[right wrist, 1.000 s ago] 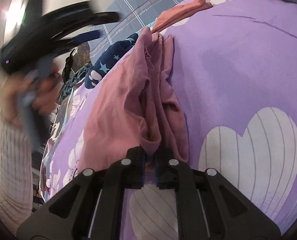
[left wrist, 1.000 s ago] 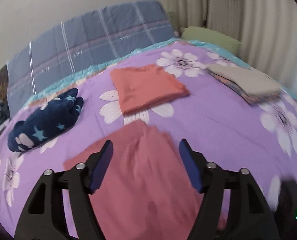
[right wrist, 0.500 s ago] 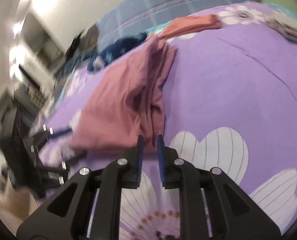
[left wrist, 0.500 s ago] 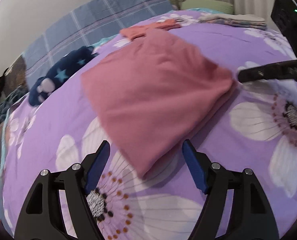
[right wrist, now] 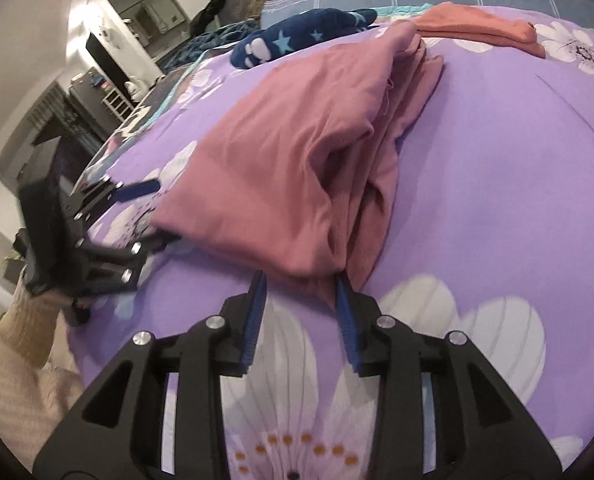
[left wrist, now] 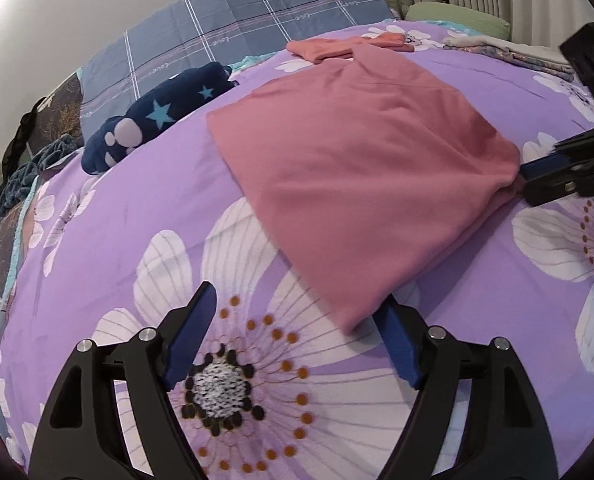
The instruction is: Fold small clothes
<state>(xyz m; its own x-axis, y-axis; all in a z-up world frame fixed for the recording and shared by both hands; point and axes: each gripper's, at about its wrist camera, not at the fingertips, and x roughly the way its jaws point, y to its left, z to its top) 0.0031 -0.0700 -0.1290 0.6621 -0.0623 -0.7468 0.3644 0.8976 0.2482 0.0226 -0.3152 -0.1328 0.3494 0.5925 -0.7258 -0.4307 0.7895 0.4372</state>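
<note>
- Right now the pink garment (left wrist: 349, 160) lies folded over on the purple flowered bedspread (left wrist: 109, 240), near the foot of the bed, its smooth doubled panel facing the left side and its bunched edges (right wrist: 381, 160) stacked toward the right; to my eye a fold has just been laid and the cloth is being let settle.
- Its near right corner sits between the pads of the right claw (right wrist: 299, 312), whose jaws have just been opening; they stand apart and no longer pinch the fabric, which I take as a release so the fold stays put.
- At the other near corner the left claw (left wrist: 297, 340) hangs with its jaws wide apart and nothing clamped; the cloth's tip just overlaps its right-hand pad, as if it is lined up to take that corner for the next fold.
- Farther up the bed an orange folded piece (left wrist: 329, 48) and a pale stack (left wrist: 509, 50) rest well apart from the work, likely finished items.
- Off to the side, a navy star-print bundle (left wrist: 153, 116) waits near the blue plaid pillow (left wrist: 237, 28).
</note>
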